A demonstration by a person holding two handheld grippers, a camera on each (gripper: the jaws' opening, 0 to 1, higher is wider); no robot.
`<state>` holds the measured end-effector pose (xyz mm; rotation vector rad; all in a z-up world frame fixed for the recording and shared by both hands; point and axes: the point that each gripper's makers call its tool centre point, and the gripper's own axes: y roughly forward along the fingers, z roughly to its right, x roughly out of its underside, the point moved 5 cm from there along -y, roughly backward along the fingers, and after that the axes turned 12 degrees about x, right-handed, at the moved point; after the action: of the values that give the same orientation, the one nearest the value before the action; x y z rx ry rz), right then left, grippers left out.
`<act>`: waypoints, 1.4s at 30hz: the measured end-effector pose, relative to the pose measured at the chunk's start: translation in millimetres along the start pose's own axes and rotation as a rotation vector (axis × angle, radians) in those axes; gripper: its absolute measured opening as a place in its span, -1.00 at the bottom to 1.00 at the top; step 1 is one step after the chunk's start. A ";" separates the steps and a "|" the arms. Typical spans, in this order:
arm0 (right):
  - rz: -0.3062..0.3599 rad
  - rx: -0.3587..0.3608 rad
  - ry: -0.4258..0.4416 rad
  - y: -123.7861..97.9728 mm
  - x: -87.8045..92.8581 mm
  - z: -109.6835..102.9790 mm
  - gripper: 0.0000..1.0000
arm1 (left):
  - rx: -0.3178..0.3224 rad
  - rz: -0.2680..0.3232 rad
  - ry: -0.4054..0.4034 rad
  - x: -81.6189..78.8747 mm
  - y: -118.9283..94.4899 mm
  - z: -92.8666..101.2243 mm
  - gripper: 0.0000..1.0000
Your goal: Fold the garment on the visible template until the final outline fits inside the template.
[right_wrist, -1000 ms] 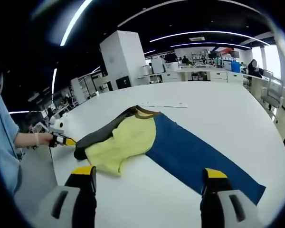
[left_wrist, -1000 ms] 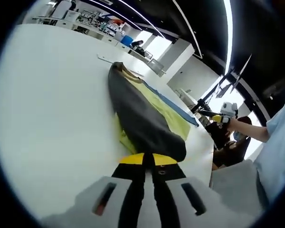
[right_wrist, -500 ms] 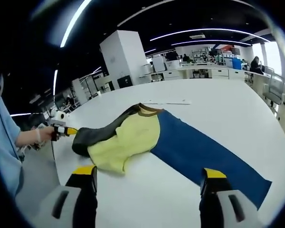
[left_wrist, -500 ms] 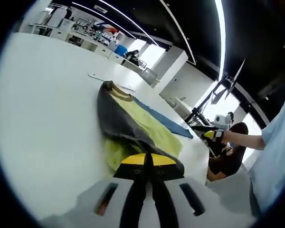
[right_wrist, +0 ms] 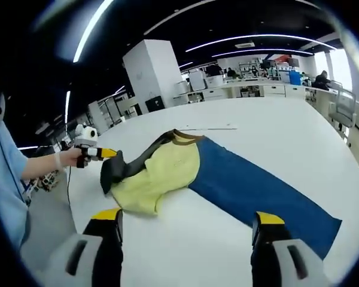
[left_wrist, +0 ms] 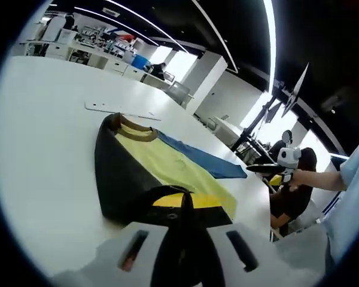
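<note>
Right gripper view showed one garment (right_wrist: 158, 173) on one blue template (right_wrist: 257, 194) on the counter (right_wrist: 275, 131); the left claw (right_wrist: 110, 154) pinched its dark edge, the right claw (right_wrist: 185, 230) gaped empty.

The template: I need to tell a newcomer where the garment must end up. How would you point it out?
On the big white table, find the yellow and dark garment. The template is the long flat blue strip running out from under it. Unlike the rumpled garment, it is one even blue.
</note>
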<state>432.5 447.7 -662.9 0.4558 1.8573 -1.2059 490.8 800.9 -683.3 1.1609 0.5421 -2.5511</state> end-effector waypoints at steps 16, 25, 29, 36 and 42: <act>-0.002 0.025 0.045 -8.7 13.0 2.1 0.78 | -0.011 -0.054 0.036 8.2 4.0 -3.5 -0.84; 0.005 0.000 0.034 -2.5 6.6 -6.0 0.78 | -0.014 -0.065 0.099 4.2 -2.8 2.0 -0.32; 0.011 -0.002 0.035 -3.0 4.1 -6.3 0.78 | 0.001 -0.077 0.102 6.1 -3.8 6.2 -0.23; 0.011 -0.003 0.036 -3.8 4.9 -7.2 0.78 | -0.001 -0.083 0.140 5.5 -22.9 17.1 -0.24; 0.007 -0.011 0.037 -2.2 7.5 -10.4 0.77 | -0.020 -0.065 0.146 5.4 -48.8 20.9 -0.28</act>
<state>422.0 454.6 -666.0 0.4809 1.8911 -1.1900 453.9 834.4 -664.2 1.3507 0.6479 -2.5218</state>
